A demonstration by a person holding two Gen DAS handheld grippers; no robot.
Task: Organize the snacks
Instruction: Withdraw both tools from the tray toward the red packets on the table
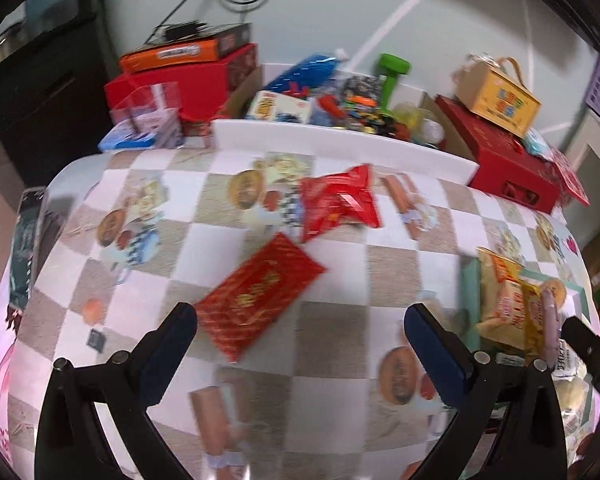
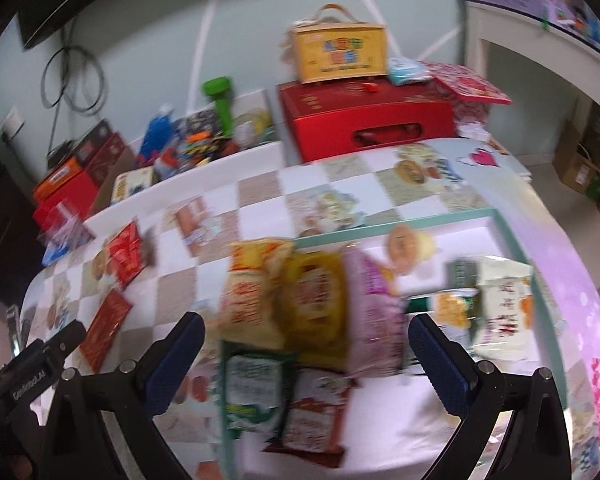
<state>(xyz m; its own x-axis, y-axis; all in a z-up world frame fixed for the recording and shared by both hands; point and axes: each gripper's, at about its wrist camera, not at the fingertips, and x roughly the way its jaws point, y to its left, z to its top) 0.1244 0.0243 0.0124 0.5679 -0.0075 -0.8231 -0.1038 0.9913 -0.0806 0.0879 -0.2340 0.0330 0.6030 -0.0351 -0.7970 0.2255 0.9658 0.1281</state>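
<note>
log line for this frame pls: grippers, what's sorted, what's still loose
left gripper: open, empty, over flat red packet | right gripper: open, empty, over tray of snack bags | loose: red pouch

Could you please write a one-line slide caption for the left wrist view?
Open left tongs hover above a flat red packet on the checkered tablecloth, a crinkled red snack bag beyond.

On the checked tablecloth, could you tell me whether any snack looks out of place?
Yes: two red packets lie loose and askew on the tablecloth, apart from the snacks grouped inside the green-edged tray.
</note>
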